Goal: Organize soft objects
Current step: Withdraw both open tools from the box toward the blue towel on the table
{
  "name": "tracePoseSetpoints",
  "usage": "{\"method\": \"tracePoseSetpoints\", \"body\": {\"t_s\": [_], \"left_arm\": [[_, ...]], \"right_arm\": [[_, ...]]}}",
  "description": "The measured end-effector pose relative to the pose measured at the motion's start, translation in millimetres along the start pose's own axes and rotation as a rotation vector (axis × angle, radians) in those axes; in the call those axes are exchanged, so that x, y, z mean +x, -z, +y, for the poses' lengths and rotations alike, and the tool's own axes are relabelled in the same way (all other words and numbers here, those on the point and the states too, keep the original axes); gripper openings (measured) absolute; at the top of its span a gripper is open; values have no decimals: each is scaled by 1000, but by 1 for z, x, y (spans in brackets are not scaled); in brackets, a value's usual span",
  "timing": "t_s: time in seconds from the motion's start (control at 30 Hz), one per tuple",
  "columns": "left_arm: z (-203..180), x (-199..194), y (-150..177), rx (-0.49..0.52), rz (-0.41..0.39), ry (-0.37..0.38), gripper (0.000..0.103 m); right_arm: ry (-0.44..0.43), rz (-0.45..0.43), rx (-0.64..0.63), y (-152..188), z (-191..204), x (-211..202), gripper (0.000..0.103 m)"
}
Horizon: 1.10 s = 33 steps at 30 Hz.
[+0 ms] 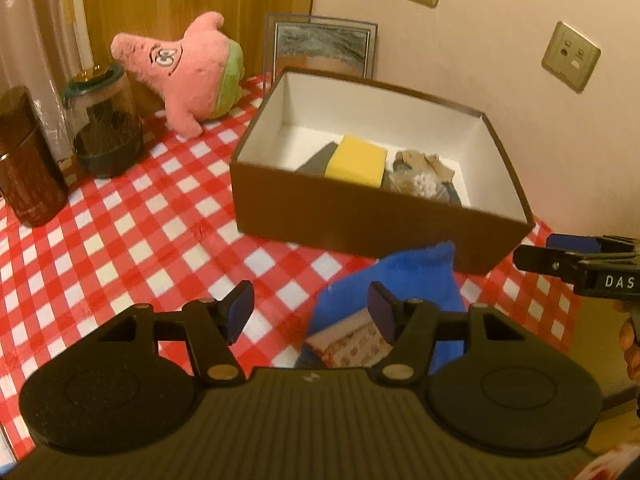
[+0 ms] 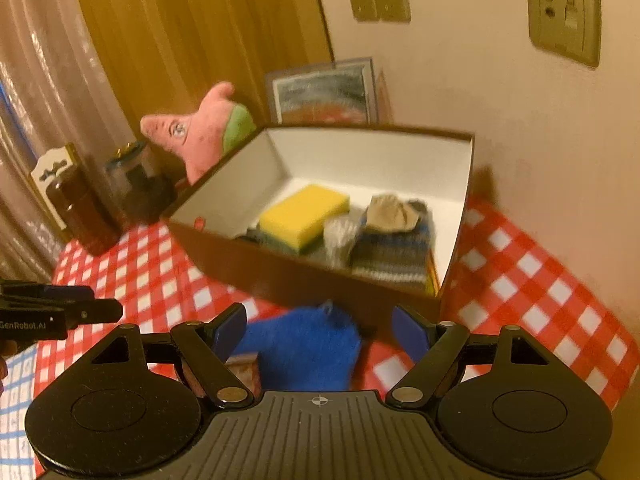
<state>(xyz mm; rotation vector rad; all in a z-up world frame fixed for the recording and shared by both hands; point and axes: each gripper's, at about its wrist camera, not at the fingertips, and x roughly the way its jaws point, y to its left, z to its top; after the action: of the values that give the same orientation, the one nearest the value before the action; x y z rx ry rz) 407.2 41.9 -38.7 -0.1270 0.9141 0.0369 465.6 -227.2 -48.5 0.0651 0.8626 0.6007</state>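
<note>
Left gripper (image 1: pixel 310 312) nearest the lens, jaws spread wide, nothing between the pads. The blue cloth (image 1: pixel 416 280) lies on the table just beyond and to the right of the gap — the right finger (image 1: pixel 382 312) overlaps its left edge in the view, contact cannot be told. A patterned pink-and-white piece (image 1: pixel 352 346) sits at the cloth's near end, under that same finger.

Right gripper (image 2: pixel 320 334) also wide open, holding nothing. From its camera the blue cloth (image 2: pixel 304 348) sits in the gap between the two fingers, closer to the left pad (image 2: pixel 230 332), below the fingertips on the checked tablecloth (image 2: pixel 520 280) — pads not pressing it. The left gripper's tip shows at the left edge of this view.

Just past the cloth stands the brown box (image 1: pixel 360 224), open top, white inside. In it: a yellow sponge (image 1: pixel 356 162), a striped knit item (image 2: pixel 392 256), a crumpled beige fabric piece (image 2: pixel 390 212), something grey-white between them.

Further out, left of the box: pink plush toy (image 1: pixel 192 68), a glass jar with a green lid (image 1: pixel 108 120), a dark brown canister (image 1: pixel 28 160). A framed picture (image 1: pixel 322 46) leans on the wall behind the box.
</note>
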Motion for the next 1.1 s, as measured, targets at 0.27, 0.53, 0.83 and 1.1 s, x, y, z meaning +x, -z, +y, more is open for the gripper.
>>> {"method": "tracePoseSetpoints", "body": {"t_s": [0.27,0.53,0.83,1.1], "left_arm": [[1,4,31,22,39,23,60],[-9,20,49,94,66,39,60],[-31,51,54,318,79,46,61],[-48,84,55,485,108,55,62]], "right_arm": [[-4,89,8,33,10,12,79],[5,151,-11,54,15,26,79],[17,197,11,64,7,40,79],[42,207,30,66,-3,58,79]]}}
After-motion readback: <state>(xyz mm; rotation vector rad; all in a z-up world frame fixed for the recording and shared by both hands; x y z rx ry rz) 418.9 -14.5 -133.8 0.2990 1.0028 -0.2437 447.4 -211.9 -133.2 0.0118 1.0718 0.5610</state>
